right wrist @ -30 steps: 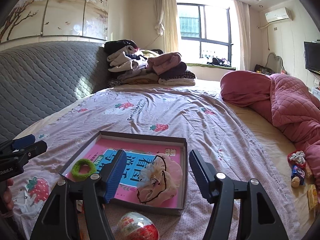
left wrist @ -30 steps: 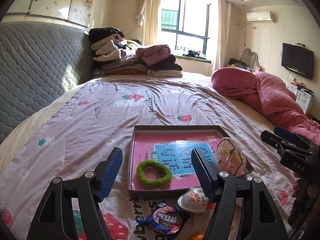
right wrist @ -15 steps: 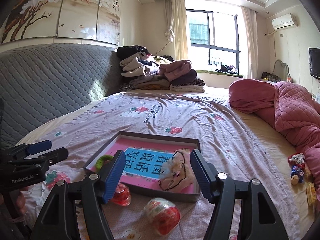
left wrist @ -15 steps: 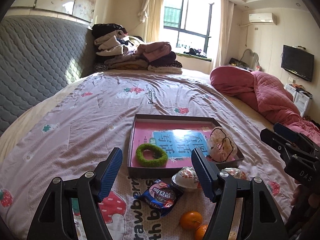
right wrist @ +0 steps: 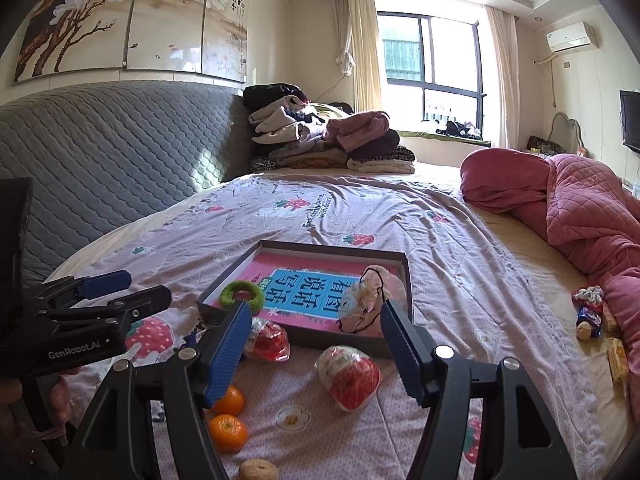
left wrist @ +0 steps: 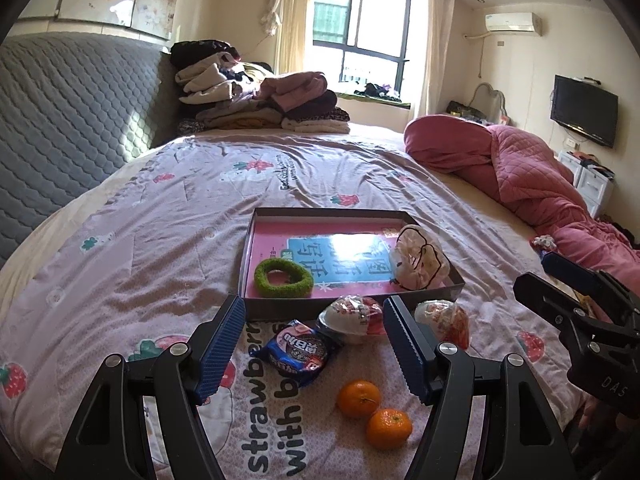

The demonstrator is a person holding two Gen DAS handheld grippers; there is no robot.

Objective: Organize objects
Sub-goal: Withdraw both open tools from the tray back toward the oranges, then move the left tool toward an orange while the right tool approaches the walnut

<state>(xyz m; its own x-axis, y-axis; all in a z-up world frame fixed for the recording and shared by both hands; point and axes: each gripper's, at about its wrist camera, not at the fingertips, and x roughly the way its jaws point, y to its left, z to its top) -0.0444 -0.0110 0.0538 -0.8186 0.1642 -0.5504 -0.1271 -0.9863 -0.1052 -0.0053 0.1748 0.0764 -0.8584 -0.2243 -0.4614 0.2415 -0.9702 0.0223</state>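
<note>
A shallow dark box (left wrist: 352, 303) (right wrist: 304, 337) with a pink book inside lies on the bedspread. In it sit a green hair ring (left wrist: 283, 278) (right wrist: 241, 295) and a pale cloth bag with a black cord (left wrist: 420, 262) (right wrist: 366, 300). In front of the box lie two wrapped red-and-white toy eggs (left wrist: 354, 318) (right wrist: 349, 374), a blue snack packet (left wrist: 298, 351) and two tangerines (left wrist: 374, 410) (right wrist: 228, 420). My left gripper (left wrist: 314, 346) is open above the packet, nothing between its fingers. My right gripper (right wrist: 314, 350) is open too, hanging over the eggs and empty.
A walnut (right wrist: 258, 470) lies near the front edge. More small snacks (right wrist: 590, 316) sit by the rumpled pink quilt (right wrist: 580, 208) on the right. Folded clothes (left wrist: 260, 100) are stacked at the far end beside the grey padded headboard (left wrist: 68, 120).
Both grippers have drawn back from the box, so the eggs, packet, tangerines and walnut have come into view. Both stay open and empty.
</note>
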